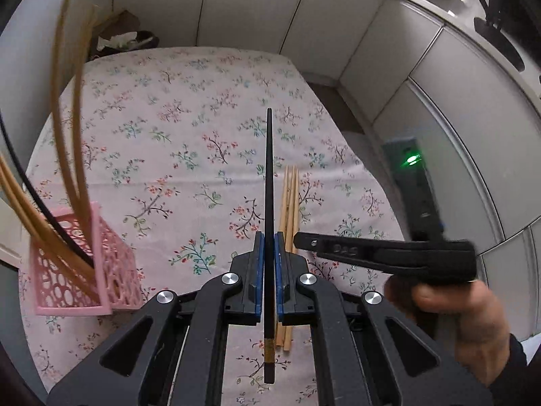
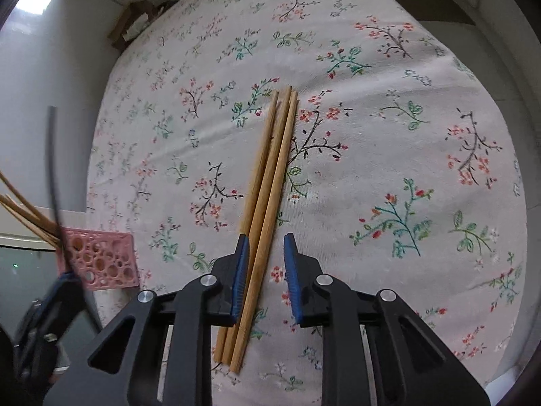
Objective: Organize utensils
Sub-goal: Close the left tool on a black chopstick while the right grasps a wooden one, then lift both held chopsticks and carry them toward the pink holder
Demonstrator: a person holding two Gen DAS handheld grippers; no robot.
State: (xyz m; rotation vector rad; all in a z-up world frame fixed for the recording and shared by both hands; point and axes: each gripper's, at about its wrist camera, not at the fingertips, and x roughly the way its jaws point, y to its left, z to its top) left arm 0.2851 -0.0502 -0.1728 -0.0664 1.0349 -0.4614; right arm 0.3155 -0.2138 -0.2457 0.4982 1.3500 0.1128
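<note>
My left gripper [image 1: 269, 240] is shut on a black chopstick [image 1: 269, 176] and holds it above the floral cloth; it also shows in the right wrist view [image 2: 52, 155]. Three wooden chopsticks [image 2: 267, 203] lie side by side on the cloth, also seen in the left wrist view [image 1: 290, 199]. My right gripper [image 2: 266, 243] is open just above them, jaws either side of their lower half. A pink perforated holder [image 1: 84, 264] at the left holds several wooden chopsticks [image 1: 64, 101] and a black one; the holder shows in the right wrist view too [image 2: 101, 260].
The table wears a floral cloth [image 1: 189, 128]. White cabinet panels [image 1: 439, 108] stand behind and to the right. A dark device with a green light [image 1: 412, 159] sits off the right edge. A cardboard box [image 1: 118, 34] lies beyond the far left corner.
</note>
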